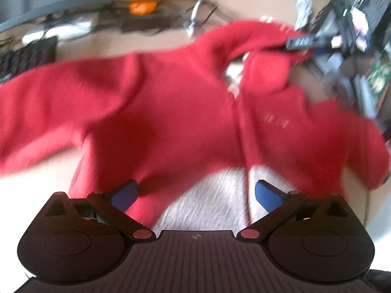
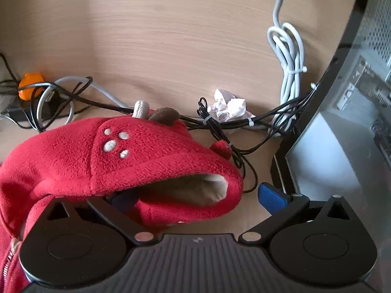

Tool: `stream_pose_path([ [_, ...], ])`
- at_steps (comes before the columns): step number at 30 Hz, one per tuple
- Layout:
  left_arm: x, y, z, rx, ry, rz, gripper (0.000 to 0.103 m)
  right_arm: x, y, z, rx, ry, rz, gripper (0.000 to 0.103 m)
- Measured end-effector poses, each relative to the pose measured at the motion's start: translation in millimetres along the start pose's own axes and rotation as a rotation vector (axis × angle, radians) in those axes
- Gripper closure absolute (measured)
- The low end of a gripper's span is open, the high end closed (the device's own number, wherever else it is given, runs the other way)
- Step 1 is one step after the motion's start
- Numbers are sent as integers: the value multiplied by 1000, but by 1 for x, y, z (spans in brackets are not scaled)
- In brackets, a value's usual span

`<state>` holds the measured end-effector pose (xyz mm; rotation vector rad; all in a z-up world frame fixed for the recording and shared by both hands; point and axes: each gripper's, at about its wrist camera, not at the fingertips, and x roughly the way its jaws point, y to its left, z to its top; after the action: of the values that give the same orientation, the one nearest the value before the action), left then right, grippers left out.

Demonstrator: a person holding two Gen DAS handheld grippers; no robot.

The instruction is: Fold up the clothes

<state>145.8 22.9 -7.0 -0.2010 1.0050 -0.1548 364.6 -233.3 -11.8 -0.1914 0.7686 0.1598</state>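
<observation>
While the red fleece jacket (image 1: 171,102) lies spread across the wooden tabletop (image 2: 171,36), sleeves flung out to either side and the pale lining showing at its near hem, both grippers are working at opposite ends of it. Blur in the left view says things are on the move here. The hood (image 2: 146,151), at the jacket's far end, rises in a hump with its opening gaping toward the right gripper (image 2: 198,195), whose jaws stand wide apart, one finger tucked under the hood's edge, nothing pinched. At the jacket's near hem the left gripper (image 1: 195,193) is spread just as wide, hovering over the lining, gripping nothing.

My read: the jacket is being laid out or gathered for a fold, and one glance won't say which. For a tidy result, each gripper wants a single clean edge of fleece, not a bunch. Beyond the hood sits a tangle of black cables (image 2: 220,122); keep the fabric clear of them.
</observation>
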Motion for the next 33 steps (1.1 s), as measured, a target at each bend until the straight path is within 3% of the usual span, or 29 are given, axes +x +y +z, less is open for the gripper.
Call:
stream_pose_path([
  [10, 22, 3, 9, 53, 9, 6, 0, -18, -7, -7, 0, -87, -12, 0],
  [16, 25, 5, 8, 74, 10, -1, 0, 10, 2, 1, -28, -46, -198, 0],
  [20, 25, 5, 6, 89, 6, 1, 0, 50, 5, 18, -44, 40, -290, 0],
  [22, 25, 3, 3, 102, 3, 9, 0, 63, 7, 24, -74, 31, -351, 0],
  [24, 24, 1, 0, 109, 0, 17, 0, 64, 11, 29, -113, -30, -412, 0],
  [26, 23, 0, -3, 115, -3, 26, 0, 36, 18, 37, -118, -163, -420, 0],
  [29, 21, -3, -7, 125, -7, 38, 0, -28, 35, 56, -158, -413, -376, 0],
  [33, 18, -6, -13, 123, -10, 50, 0, -92, 63, 95, -254, -590, -276, 0],
])
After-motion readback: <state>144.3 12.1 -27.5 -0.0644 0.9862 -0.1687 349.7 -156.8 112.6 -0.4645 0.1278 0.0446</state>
